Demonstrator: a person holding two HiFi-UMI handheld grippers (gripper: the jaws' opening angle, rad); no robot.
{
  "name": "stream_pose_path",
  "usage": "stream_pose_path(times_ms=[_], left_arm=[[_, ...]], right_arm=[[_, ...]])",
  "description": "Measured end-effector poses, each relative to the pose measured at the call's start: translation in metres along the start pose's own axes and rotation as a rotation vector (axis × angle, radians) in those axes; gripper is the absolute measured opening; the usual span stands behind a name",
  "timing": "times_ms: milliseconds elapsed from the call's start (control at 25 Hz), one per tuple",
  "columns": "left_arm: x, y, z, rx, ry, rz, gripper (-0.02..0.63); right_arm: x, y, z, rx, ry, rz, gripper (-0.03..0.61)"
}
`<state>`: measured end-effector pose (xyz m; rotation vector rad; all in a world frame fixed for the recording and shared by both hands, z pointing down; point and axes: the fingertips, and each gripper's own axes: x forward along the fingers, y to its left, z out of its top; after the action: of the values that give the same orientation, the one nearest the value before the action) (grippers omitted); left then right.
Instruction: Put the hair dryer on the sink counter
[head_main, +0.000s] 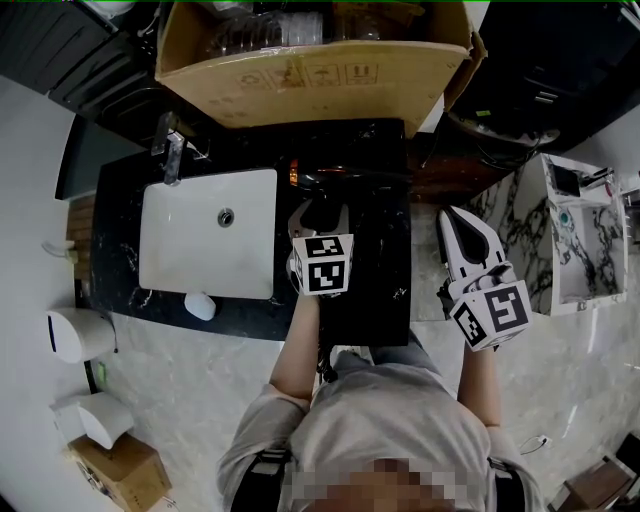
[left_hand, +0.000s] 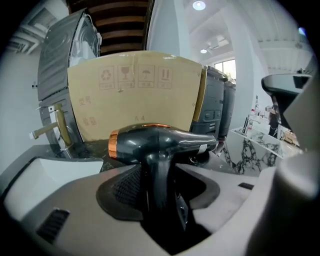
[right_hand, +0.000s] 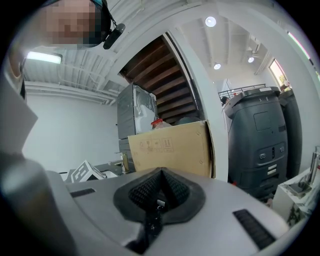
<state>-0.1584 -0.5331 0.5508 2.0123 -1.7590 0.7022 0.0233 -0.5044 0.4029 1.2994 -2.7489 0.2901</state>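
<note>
A dark grey hair dryer (left_hand: 160, 142) with a copper band at its rear stands with its handle down between the jaws of my left gripper (left_hand: 160, 200), which is shut on the handle. In the head view the left gripper (head_main: 318, 225) is over the black sink counter (head_main: 385, 290), right of the white basin (head_main: 205, 245), and the hair dryer (head_main: 335, 182) shows dimly past its tips. I cannot tell whether the dryer touches the counter. My right gripper (head_main: 455, 220) hangs beyond the counter's right end. The right gripper (right_hand: 159, 187) is shut with nothing in it.
A large cardboard box (head_main: 310, 70) stands at the counter's back edge, close behind the dryer. A faucet (head_main: 172, 150) rises at the basin's far left corner. A white marble-patterned stand (head_main: 560, 240) is to the right. A white dispenser (head_main: 75, 335) is on the left.
</note>
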Motion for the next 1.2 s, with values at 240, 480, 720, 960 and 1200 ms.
stream_pose_path(times_ms=[240,480,720,960,1200], left_arm=[[-0.03,0.01,0.02,0.015,-0.109,0.031,0.19],[-0.081,0.018,0.046,0.037,-0.25,0.067,0.037],[-0.14,0.015,0.067,0.047,-0.373,0.038,0.015],[-0.203,0.012,0.071,0.024,-0.464,-0.027,0.014],[-0.257,0.003,0.061,0.012,-0.518,-0.095,0.014]], right_arm=[[-0.005,0.013,0.003,-0.002,-0.015,0.012,0.011],[-0.015,0.033,0.01,-0.005,-0.041,0.027,0.011],[-0.031,0.057,0.016,-0.018,-0.074,0.026,0.009],[-0.055,0.09,0.02,-0.042,-0.1,0.025,0.009],[-0.086,0.122,0.025,-0.065,-0.129,0.01,0.009]])
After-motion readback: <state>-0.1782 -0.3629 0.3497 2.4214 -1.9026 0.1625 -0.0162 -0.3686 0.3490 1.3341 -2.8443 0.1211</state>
